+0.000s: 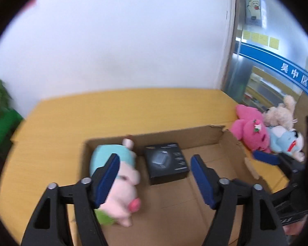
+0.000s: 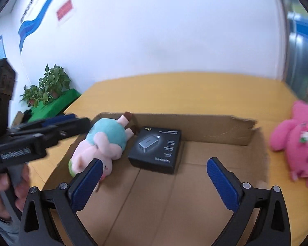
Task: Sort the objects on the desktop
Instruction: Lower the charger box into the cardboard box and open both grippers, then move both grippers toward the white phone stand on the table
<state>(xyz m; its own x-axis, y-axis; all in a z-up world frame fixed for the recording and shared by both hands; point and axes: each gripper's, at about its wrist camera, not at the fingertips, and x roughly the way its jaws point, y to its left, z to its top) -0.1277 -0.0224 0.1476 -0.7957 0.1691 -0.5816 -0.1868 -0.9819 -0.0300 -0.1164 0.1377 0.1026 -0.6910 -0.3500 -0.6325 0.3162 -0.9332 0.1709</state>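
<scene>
An open cardboard box point(image 1: 174, 136) point(image 2: 195, 127) sits on the yellow table. Inside it lie a pink pig plush in a teal top point(image 1: 123, 184) point(image 2: 104, 141) and a black charger box point(image 1: 166, 162) point(image 2: 156, 149). My left gripper point(image 1: 155, 160) is open above the box's near-left part, nothing between its blue pads; the right wrist view shows it point(image 2: 78, 121) left of the box. My right gripper point(image 2: 155, 162) is wide open and empty over the box's near side. Its fingers point(image 1: 264, 157) show at the right of the left wrist view.
A bright pink plush point(image 1: 250, 131) point(image 2: 297, 141), a beige plush point(image 1: 279, 114) and a light blue plush point(image 1: 287, 141) lie on the table point(image 1: 133, 106) right of the box. Potted plants on a green stand point(image 2: 49, 90) are beyond the table's left end. A hand point(image 2: 2, 186) holds the left gripper.
</scene>
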